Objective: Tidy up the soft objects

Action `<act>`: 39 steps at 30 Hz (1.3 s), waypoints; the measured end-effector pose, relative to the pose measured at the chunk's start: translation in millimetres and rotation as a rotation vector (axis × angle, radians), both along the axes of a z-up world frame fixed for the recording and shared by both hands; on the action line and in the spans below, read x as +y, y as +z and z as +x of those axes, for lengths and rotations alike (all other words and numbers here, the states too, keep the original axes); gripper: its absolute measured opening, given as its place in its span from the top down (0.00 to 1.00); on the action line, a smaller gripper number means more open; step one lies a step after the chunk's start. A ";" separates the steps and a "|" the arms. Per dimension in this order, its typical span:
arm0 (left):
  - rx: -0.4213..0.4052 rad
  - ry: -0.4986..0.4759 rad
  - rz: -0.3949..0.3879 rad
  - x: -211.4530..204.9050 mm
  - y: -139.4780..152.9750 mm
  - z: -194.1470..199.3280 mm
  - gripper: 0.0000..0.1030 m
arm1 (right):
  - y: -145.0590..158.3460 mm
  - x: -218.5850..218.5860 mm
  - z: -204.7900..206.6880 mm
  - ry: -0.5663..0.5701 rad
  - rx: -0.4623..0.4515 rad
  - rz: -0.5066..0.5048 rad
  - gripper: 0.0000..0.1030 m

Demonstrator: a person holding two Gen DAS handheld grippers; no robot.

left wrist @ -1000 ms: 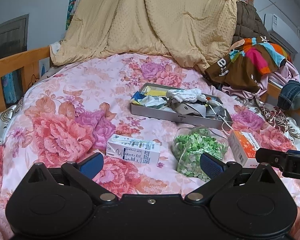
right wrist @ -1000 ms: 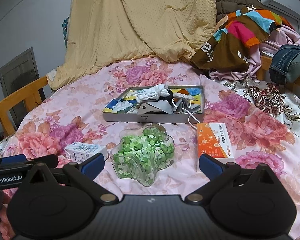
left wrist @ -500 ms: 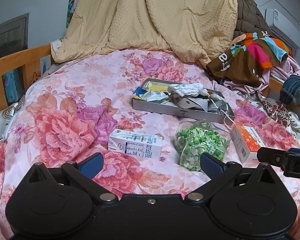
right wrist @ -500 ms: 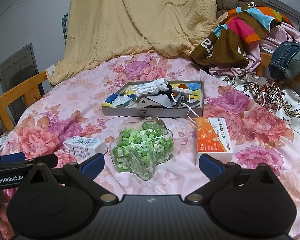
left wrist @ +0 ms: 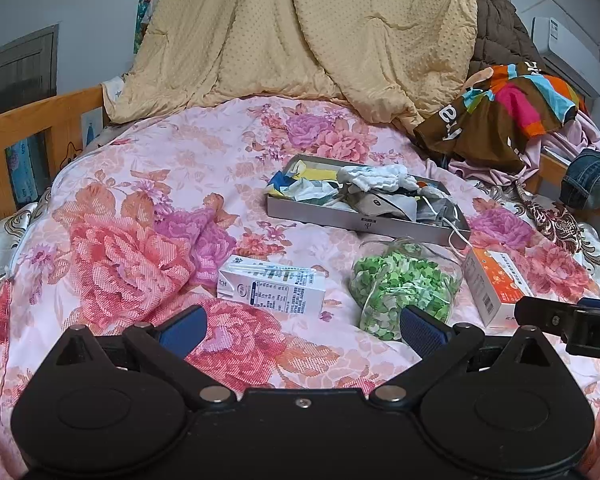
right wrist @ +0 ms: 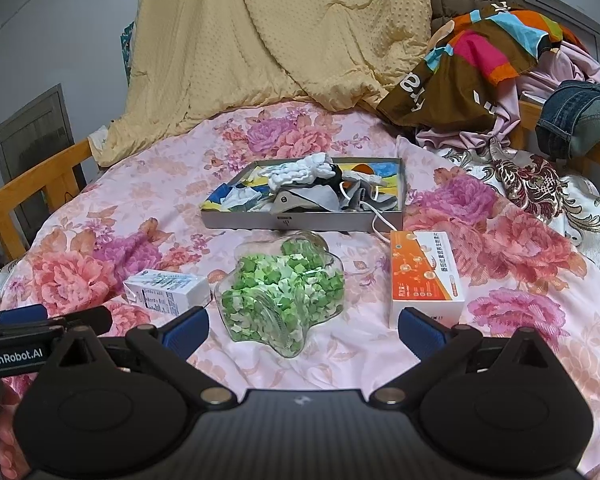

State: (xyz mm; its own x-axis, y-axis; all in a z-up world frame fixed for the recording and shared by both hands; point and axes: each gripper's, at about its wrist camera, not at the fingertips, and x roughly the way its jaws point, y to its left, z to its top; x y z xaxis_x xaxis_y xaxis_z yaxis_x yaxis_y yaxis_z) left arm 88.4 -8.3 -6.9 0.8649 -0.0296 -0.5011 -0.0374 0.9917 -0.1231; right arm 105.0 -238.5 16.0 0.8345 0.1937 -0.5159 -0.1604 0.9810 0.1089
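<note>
I have both claws hovering low over the bed (left wrist: 148, 184), side by side, and each one is spread wide with nothing between its blue pads. My left claw (left wrist: 302, 326) looks at the white carton (left wrist: 271, 289) lying flat just ahead at 12 o'clock, with the clear star-shaped jar of green paper stars (left wrist: 404, 286) off at 1 o'clock. My right claw (right wrist: 303, 327) sits directly behind that same jar (right wrist: 282, 294), which lies on its side; the carton (right wrist: 166, 292) is at 10 o'clock and the orange box (right wrist: 423, 274) at 2 o'clock, each near the jar but not touching it. Beyond the jar, at 12 o'clock, stands the shallow grey tray (right wrist: 300, 222), holding the soft things: a white knitted piece (right wrist: 300, 172), grey cloth (right wrist: 304, 200) and coloured scraps heaped together, with a white cord (right wrist: 380, 220) trailing over the front rim. In the left view the tray (left wrist: 364, 222) is at 1 o'clock. A yellow blanket (right wrist: 280, 28) hangs at the far end of the bed, and a pile of clothes (right wrist: 480, 60) lies at 2 o'clock.
</note>
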 end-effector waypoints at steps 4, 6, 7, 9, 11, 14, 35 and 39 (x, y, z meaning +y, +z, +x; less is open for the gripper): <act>0.001 -0.001 0.000 0.1 -0.1 0.1 0.01 | -1.4 0.4 -0.1 0.000 0.004 -0.005 0.00; 0.001 -0.001 0.000 0.2 -0.3 0.1 0.01 | -1.7 0.4 0.0 0.000 0.005 -0.007 0.00; 0.001 0.000 0.000 0.1 -0.2 0.0 0.01 | -1.7 0.4 -0.1 0.000 0.006 -0.007 0.00; 0.001 0.000 -0.001 0.0 -0.2 0.0 0.01 | -1.9 0.8 0.0 0.001 0.007 -0.008 0.00; 0.001 0.000 0.000 -0.1 -0.3 -0.1 0.01 | -1.8 0.8 0.0 0.000 0.006 -0.008 0.00; 0.001 0.000 0.000 -0.1 -0.1 -0.1 0.01 | -2.0 0.8 -0.1 0.000 0.007 -0.009 0.00; 0.006 -0.001 -0.001 0.1 -0.2 0.1 0.01 | -4.1 1.3 0.3 0.004 0.012 -0.016 0.00; -0.003 -0.003 -0.007 -1.0 -2.1 -4.2 0.01 | -4.0 1.4 0.4 0.004 0.012 -0.016 0.00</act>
State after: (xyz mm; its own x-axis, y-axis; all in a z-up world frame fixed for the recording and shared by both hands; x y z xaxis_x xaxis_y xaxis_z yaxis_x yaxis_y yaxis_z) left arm 84.1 -9.2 -9.0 0.8662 -0.0361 -0.4984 -0.0335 0.9909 -0.1300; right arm 105.4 -237.0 12.0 0.8275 0.1885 -0.5289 -0.1627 0.9820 0.0955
